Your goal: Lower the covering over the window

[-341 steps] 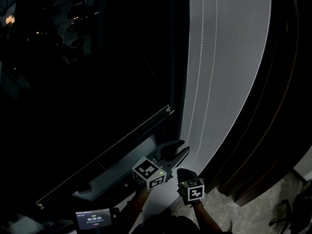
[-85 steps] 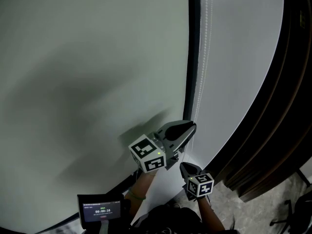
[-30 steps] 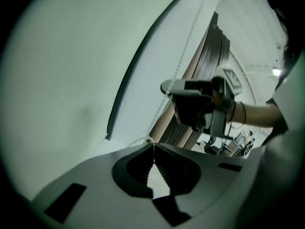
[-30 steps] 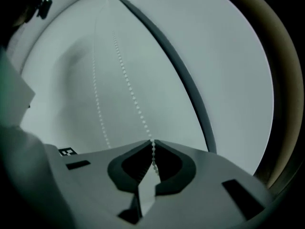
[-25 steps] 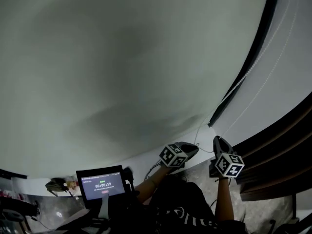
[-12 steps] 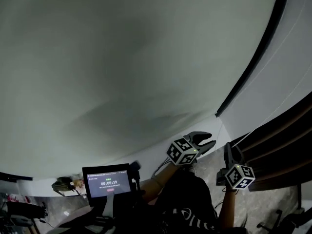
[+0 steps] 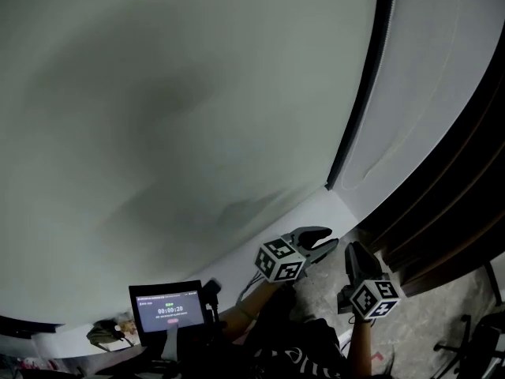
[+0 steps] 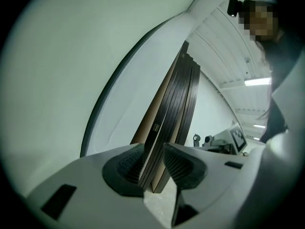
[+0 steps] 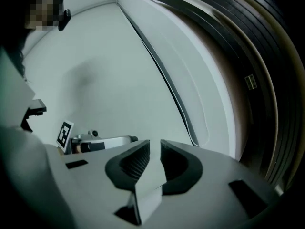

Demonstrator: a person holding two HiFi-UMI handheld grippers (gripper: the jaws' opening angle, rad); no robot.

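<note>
The pale roller blind (image 7: 173,93) hangs fully down over the window, reaching the white sill (image 7: 260,231). A dark frame strip (image 7: 359,93) bounds it on the right. My left gripper (image 7: 330,238) hovers low beside the sill, open with nothing between its fingers; in the left gripper view (image 8: 153,149) only distant dark panels show through the gap. My right gripper (image 7: 353,249) is just right of it, its jaws standing a little apart and empty (image 9: 155,144). The bead chain (image 9: 185,118) hangs free along the frame strip, touched by neither gripper.
Dark wooden slatted panels (image 7: 446,180) stand at the right, close to the right gripper. A small timer screen (image 7: 166,307) sits at lower left. Stone-look floor (image 7: 430,326) lies below the grippers.
Both grippers were shut by the chain a second ago; now both are open and the chain hangs loose. The hands have drawn back from the frame strip.
</note>
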